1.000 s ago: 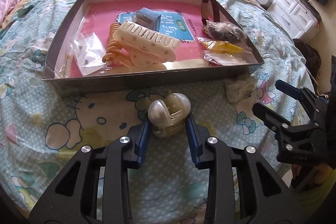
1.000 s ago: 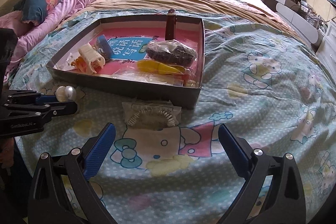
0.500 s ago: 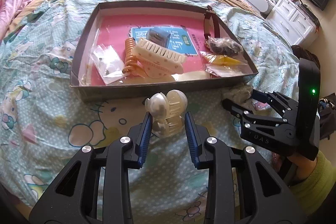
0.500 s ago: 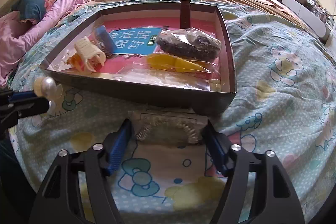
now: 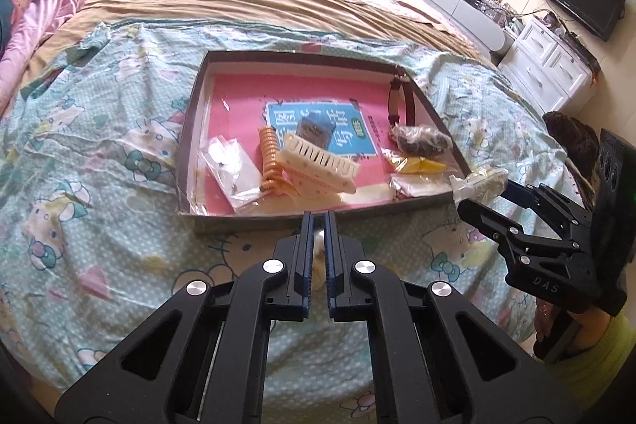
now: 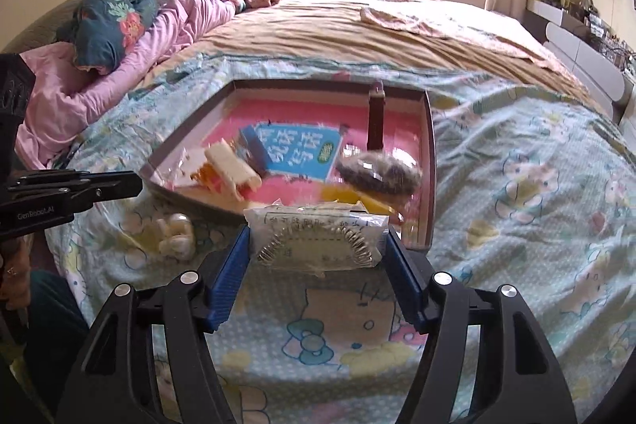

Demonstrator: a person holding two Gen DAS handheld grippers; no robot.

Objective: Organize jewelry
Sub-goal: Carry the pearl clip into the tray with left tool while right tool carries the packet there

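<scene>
A dark-walled tray (image 5: 190,130) with a pink floor lies on the bedspread. It holds a cream claw clip (image 5: 318,165), an orange spiral (image 5: 269,153) and several small bags. My left gripper (image 5: 317,216) is shut with nothing between its pads. The pearly hair clip (image 6: 175,233) lies on the bedspread below it, in front of the tray's near wall. In the left wrist view only a pale sliver of the clip (image 5: 317,267) shows through the finger gap. My right gripper (image 6: 318,231) is shut on a clear bag with a silver chain (image 6: 318,247), held just above the bedspread at the tray's near right corner.
A brown strap (image 6: 375,122) stands against the tray's far right wall, with a bag of dark beads (image 6: 377,173) and a yellow bag (image 5: 417,165) before it. Pink bedding and pillows (image 6: 119,38) lie far left. White drawers (image 5: 548,70) stand right of the bed.
The left jaws closed fully and the pearly clip slipped out onto the bedspread. The right jaws closed on the chain bag and lifted it. Both grippers rose.
</scene>
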